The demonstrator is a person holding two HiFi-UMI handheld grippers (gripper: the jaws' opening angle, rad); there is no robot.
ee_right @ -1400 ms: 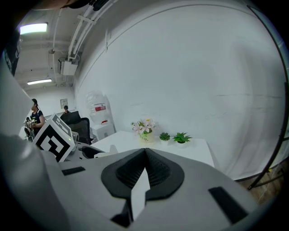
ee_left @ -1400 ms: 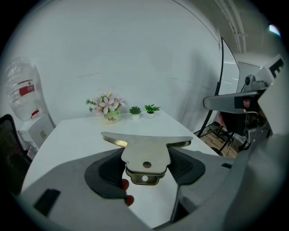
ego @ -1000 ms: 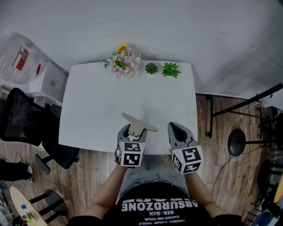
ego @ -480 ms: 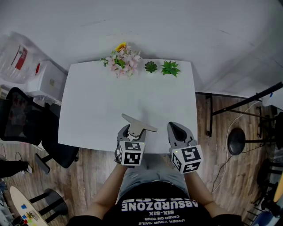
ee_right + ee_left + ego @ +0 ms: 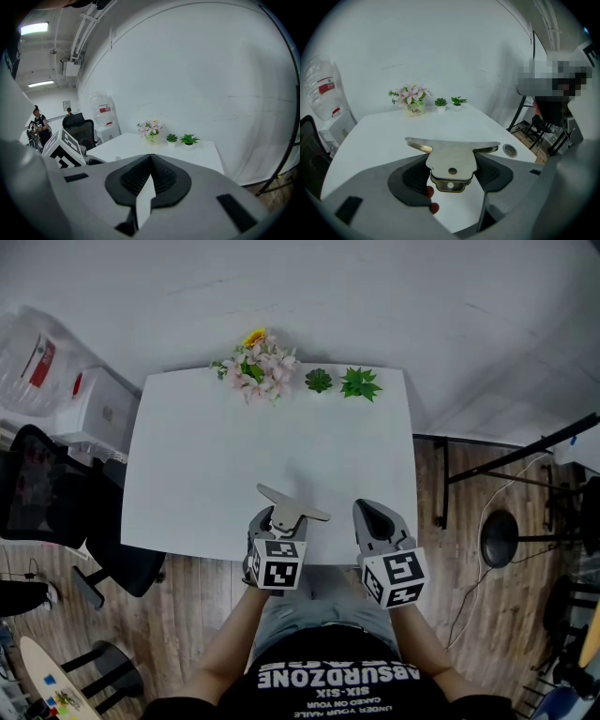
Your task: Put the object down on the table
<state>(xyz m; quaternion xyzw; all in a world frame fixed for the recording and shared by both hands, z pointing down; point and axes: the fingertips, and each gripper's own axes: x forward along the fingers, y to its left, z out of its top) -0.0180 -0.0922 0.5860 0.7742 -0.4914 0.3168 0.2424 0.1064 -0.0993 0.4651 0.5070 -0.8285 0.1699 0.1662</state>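
Note:
A flat T-shaped metal scraper (image 5: 451,161) is clamped by its stem between the jaws of my left gripper (image 5: 280,523), its wide blade (image 5: 292,502) pointing away from me. It hangs just above the near edge of the white table (image 5: 216,474). My right gripper (image 5: 375,521) hovers beside it over the same edge, jaws pressed together with nothing between them. In the right gripper view the right gripper's (image 5: 150,164) black pads meet at their tips.
A vase of pink flowers (image 5: 255,367) and two small green plants (image 5: 320,382) (image 5: 360,384) stand along the table's far edge. A black office chair (image 5: 56,512) is at the left. A water bottle (image 5: 39,354) and a white box (image 5: 98,413) stand behind it.
Almost nothing: both grippers and the scraper hold their place, with only a slight drift of the view.

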